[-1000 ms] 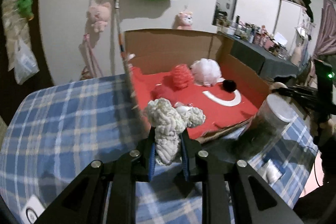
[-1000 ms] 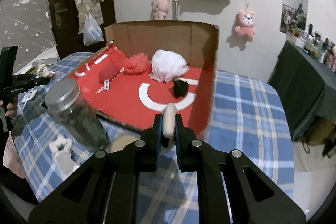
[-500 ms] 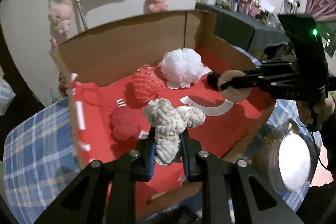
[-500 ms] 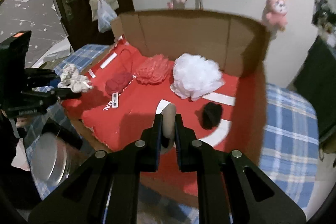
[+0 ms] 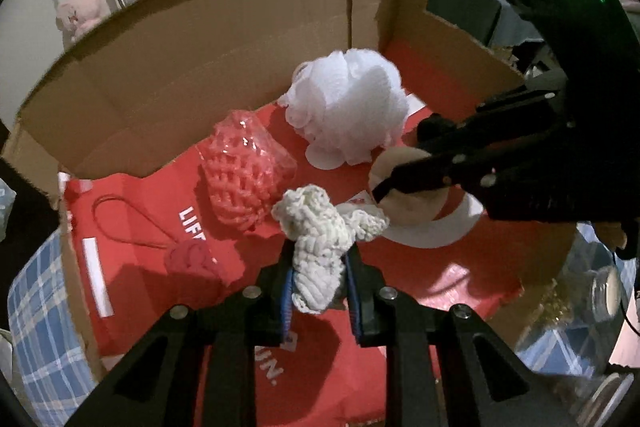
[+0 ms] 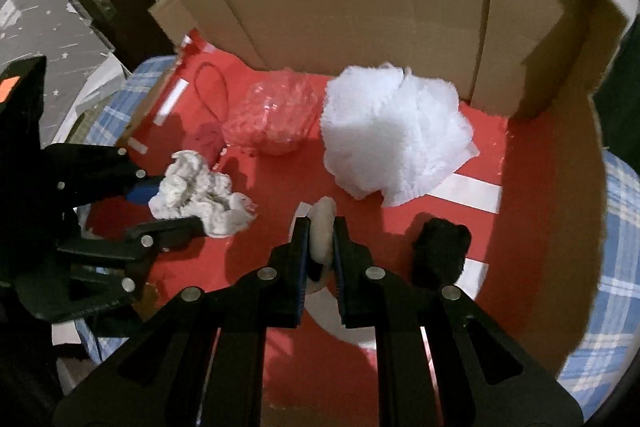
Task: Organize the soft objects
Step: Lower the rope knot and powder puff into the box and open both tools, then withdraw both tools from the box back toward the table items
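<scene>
both grippers hang over the open cardboard box (image 5: 248,39), whose floor is covered by a red sheet (image 5: 420,259) with white lettering and a white curved mark. the left gripper (image 5: 319,283) is clamped on a cream knitted rope toy (image 5: 320,235); its blue-lined pads press the lower part of the toy from both sides, and the knotted upper part bulges out above the fingertips, held up over the red floor. in the right wrist view the same toy (image 6: 200,195) sticks out of the left gripper (image 6: 160,205) at the left side of the box. the right gripper (image 6: 320,243) is closed on a thin round beige pad (image 6: 322,227), held edge-on between its fingers; in the left wrist view that pad (image 5: 404,195) shows its flat face, pinched by the right gripper (image 5: 400,179) just beside the tip of the rope toy. lying on the red sheet toward the back wall are a white mesh bath pouf (image 6: 394,139) and, to its left, a pink netted puff in clear wrap (image 6: 272,119), the two near each other but apart. a dark red soft ball (image 5: 192,259) rests in front of the pink puff, next to a thin cord loop (image 5: 120,219). a black fuzzy lump (image 6: 440,251) sits on the sheet just to the right of the right gripper's fingers. the box stands on a blue plaid cloth (image 6: 616,235), and a clear glass jar (image 5: 592,315) shows at the box's near right corner in the left wrist view.
</scene>
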Demonstrator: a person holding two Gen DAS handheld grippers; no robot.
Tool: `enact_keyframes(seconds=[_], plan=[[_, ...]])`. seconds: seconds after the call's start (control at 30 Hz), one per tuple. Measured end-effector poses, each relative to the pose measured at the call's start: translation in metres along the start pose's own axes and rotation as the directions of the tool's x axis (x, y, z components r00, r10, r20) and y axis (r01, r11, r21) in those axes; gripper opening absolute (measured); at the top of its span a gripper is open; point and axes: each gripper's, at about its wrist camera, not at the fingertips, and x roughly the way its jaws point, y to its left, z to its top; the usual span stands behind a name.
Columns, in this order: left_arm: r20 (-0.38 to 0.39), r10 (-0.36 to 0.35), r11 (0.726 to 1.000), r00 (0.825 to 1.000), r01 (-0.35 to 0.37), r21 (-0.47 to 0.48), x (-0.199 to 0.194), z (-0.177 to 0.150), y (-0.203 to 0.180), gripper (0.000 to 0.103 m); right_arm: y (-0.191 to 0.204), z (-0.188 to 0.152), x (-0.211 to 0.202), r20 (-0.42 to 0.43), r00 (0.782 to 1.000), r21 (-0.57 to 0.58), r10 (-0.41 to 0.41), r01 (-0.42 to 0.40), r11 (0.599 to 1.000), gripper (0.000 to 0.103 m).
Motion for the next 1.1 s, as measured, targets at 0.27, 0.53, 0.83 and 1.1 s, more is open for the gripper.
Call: enact_keyframes(seconds=[0.27, 0.53, 0.83, 1.1], plan=[[-0.059, -0.01, 0.999, 0.998, 0.008, -0.032, 0.015, 0.004, 0.009, 0.023, -0.009, 0.007, 0.013, -0.05, 0.999, 0.034, -0.009, 0.011, 0.999, 0.016], [-0.086, -0.005, 0.999, 0.996, 0.002, -0.035, 0.023, 0.012, 0.012, 0.03, -0.01, 0.009, 0.016, -0.062, 0.998, 0.039, -0.026, 0.028, 0.999, 0.018], [-0.102, 0.002, 0.999, 0.995, -0.005, -0.036, 0.029, 0.013, 0.009, 0.036, -0.01, 0.01, 0.019, -0.061, 0.998, 0.046, -0.034, 0.037, 0.998, 0.021], [-0.103, 0.011, 0.999, 0.995, -0.015, -0.035, 0.03, 0.009, 0.003, 0.043, -0.01, 0.008, 0.018, -0.061, 0.997, 0.053, -0.039, 0.042, 0.998, 0.023]])
